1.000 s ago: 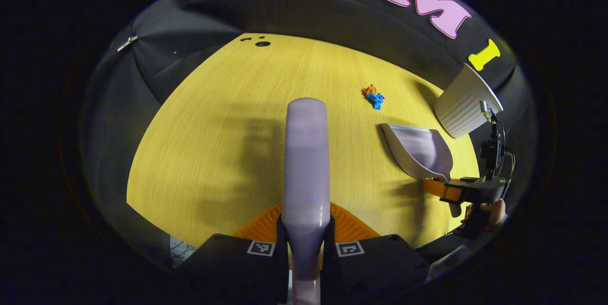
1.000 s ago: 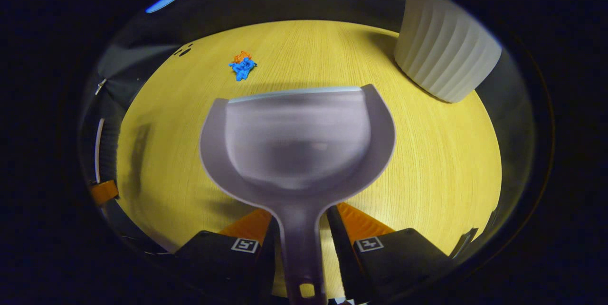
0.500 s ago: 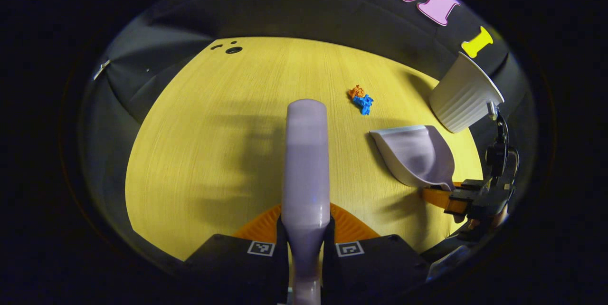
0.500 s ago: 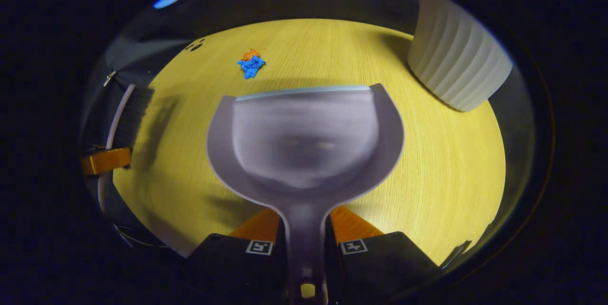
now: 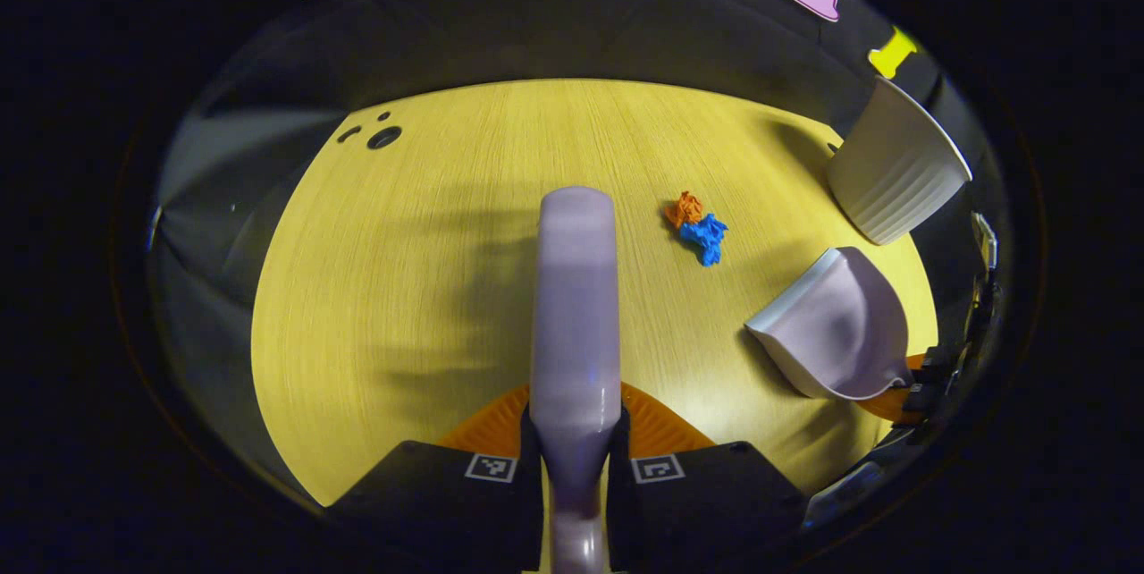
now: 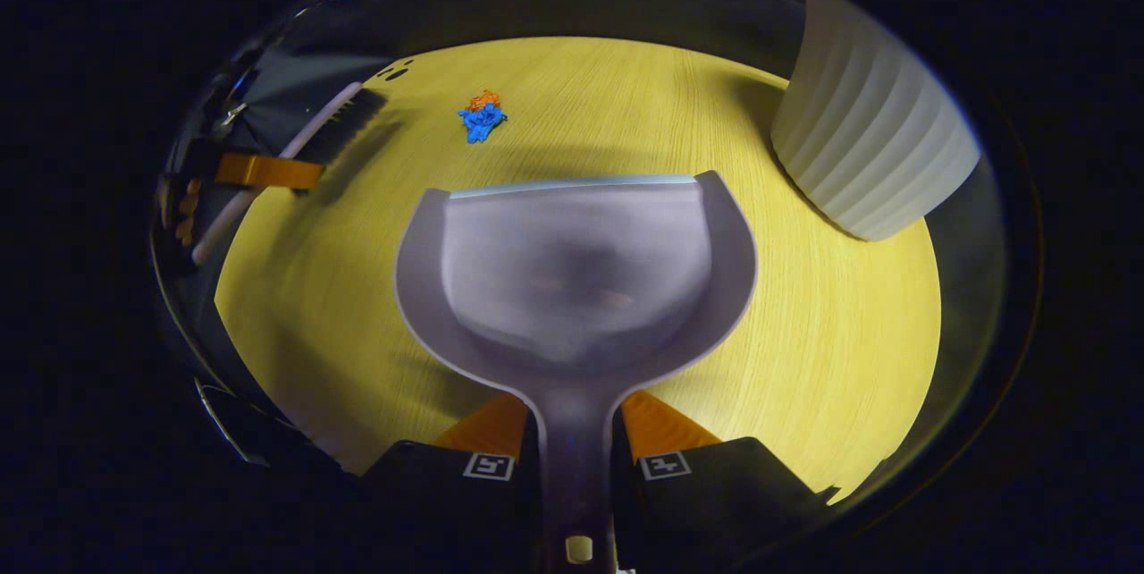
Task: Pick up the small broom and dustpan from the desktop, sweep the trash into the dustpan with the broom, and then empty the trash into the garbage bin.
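Note:
My left gripper (image 5: pixel 576 435) is shut on the pale lilac broom (image 5: pixel 576 306), whose back runs up the middle of the left gripper view above the table. In the right gripper view the broom (image 6: pixel 304 145) shows dark bristles, held at the far left. My right gripper (image 6: pixel 576 431) is shut on the handle of the lilac dustpan (image 6: pixel 572 270), which is raised over the wood. From the left gripper view the dustpan (image 5: pixel 831 333) hangs at the right. Orange and blue crumpled trash (image 5: pixel 699 225) lies between broom and dustpan; the trash (image 6: pixel 481 116) is ahead-left of the pan's lip.
A white ribbed garbage bin (image 6: pixel 867 136) stands at the table's far right; the bin (image 5: pixel 894 167) is just beyond the dustpan. The yellow wooden table (image 5: pixel 429 270) has small dark holes (image 5: pixel 382 136) at its far left corner. Black cloth walls close in the table's far side.
The left gripper has swung the broom in toward the trash, and it now shows more fully in the right gripper view. The dustpan has turned its mouth toward the trash.

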Available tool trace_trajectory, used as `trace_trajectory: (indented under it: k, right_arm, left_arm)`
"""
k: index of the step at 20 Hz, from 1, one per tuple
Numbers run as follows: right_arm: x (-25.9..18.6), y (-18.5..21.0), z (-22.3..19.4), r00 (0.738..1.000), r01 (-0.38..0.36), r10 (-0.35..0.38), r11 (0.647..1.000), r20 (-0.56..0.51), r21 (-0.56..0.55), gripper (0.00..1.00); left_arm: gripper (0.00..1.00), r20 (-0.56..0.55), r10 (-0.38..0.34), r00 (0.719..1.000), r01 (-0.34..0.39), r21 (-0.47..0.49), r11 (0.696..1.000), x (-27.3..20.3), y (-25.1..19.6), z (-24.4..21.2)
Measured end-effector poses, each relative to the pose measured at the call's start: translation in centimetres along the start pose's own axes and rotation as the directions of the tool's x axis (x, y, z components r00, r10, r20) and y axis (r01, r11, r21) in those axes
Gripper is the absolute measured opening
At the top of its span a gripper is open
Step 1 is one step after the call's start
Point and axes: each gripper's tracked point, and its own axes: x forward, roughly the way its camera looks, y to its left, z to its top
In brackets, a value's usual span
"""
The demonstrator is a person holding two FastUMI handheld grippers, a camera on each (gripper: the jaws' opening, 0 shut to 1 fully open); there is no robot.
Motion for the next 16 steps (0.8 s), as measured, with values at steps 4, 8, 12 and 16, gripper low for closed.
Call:
trace_trajectory:
  k: [4, 8, 12, 16]
  right_arm:
    - [-1.2, -1.4, 0.9, 1.000, -0.018, 0.018, 0.997, 0.011, -0.072, 0.40]
    - [-1.5, -2.2, 1.0, 0.999, -0.052, 0.053, 0.990, 0.001, -0.132, 0.36]
    - [-1.1, -2.7, 0.5, 0.997, -0.067, 0.062, 0.984, -0.036, -0.164, 0.36]
    - [-0.8, -2.8, 0.5, 0.997, -0.073, 0.067, 0.975, -0.038, -0.211, 0.40]
  left_arm:
    - [0.31, -0.024, 0.011, 1.000, -0.007, 0.150, 0.989, 3.1, 0.0, 3.5]
    - [0.32, -0.023, 0.045, 0.999, -0.036, 0.312, 0.949, 5.7, -1.0, 6.4]
    - [0.30, -0.073, 0.013, 0.997, 0.019, 0.413, 0.911, 7.5, -3.1, 7.0]
    - [0.31, -0.111, -0.051, 0.993, 0.104, 0.551, 0.828, 8.1, -4.6, 8.1]
